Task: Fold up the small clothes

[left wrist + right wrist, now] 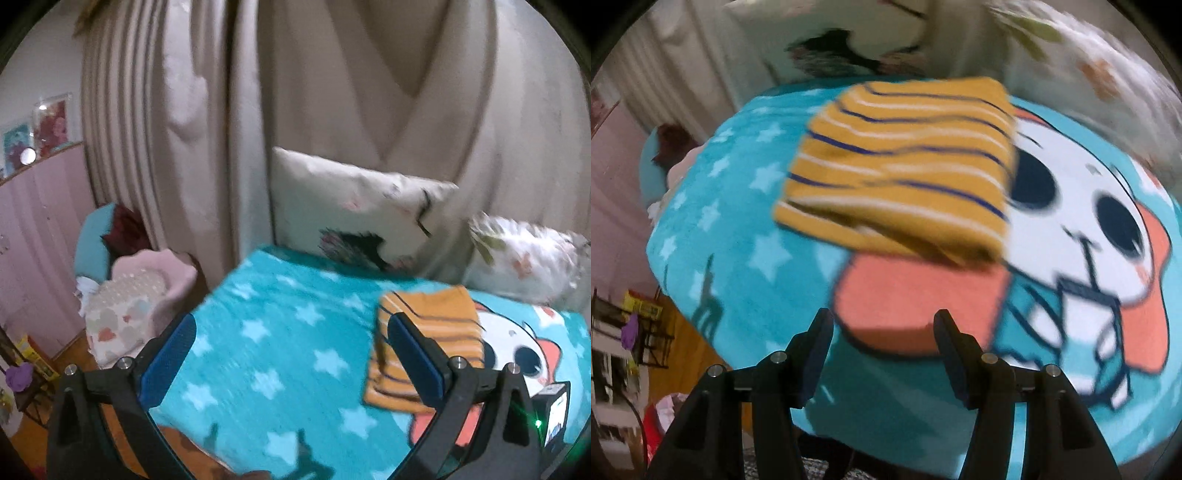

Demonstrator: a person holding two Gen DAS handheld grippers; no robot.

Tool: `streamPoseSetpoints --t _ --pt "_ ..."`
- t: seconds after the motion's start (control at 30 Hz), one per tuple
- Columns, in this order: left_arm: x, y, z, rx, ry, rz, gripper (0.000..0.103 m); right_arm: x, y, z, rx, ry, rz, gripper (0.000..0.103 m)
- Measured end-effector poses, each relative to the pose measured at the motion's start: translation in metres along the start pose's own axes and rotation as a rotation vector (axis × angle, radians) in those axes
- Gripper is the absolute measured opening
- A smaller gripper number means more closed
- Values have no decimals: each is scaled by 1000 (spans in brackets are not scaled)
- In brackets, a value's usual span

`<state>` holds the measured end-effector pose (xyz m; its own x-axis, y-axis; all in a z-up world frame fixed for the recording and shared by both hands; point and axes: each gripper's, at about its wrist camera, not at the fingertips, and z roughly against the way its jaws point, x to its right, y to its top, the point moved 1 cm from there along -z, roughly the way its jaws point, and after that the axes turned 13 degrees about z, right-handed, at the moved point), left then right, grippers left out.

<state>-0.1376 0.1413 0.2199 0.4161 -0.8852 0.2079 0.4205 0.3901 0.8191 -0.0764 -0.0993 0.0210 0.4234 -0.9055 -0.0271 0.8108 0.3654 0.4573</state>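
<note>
A small orange garment with white and navy stripes [901, 166] lies folded into a rectangle on a teal star-print blanket [738, 229] with a cartoon face. It also shows in the left wrist view [432, 314], on the right, partly behind one finger. My left gripper [291, 350] is open and empty, held above the blanket to the garment's left. My right gripper [882, 325] is open and empty, a little in front of the garment's near edge, not touching it.
Two printed pillows [354, 210] [524, 258] lean against beige curtains [184, 110] at the bed's far side. A pink shell chair with a cushion [144, 295] stands left of the bed. Wood floor and a cluttered rack [639, 325] lie to the left.
</note>
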Motion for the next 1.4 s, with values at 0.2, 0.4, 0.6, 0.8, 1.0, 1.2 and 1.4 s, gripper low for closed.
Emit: streamPoseSetpoints --t 0.2,0.4,0.6,0.8,1.0,1.2,1.4 --pt "28 -33 -2 -171 -130 -24 103 32 -40 13 -18 -40 -95 61" --pt "49 -79 -19 -385 -171 -50 103 45 -66 27 -22 -78 -151 61" --pt "58 -120 -25 -479 -126 -118 103 51 -84 39 -23 -115 -175 63" --pt "60 -144 -24 -513 -83 -183 103 49 -93 46 -18 -141 -172 63" --pt "58 -157 -16 -524 -69 -216 103 42 -92 55 12 -163 -149 63" --pt "54 -164 -10 -536 -68 -224 103 35 -88 62 37 -184 -124 65" --pt "51 -170 -8 -553 -67 -225 103 30 -93 63 35 -186 -122 65"
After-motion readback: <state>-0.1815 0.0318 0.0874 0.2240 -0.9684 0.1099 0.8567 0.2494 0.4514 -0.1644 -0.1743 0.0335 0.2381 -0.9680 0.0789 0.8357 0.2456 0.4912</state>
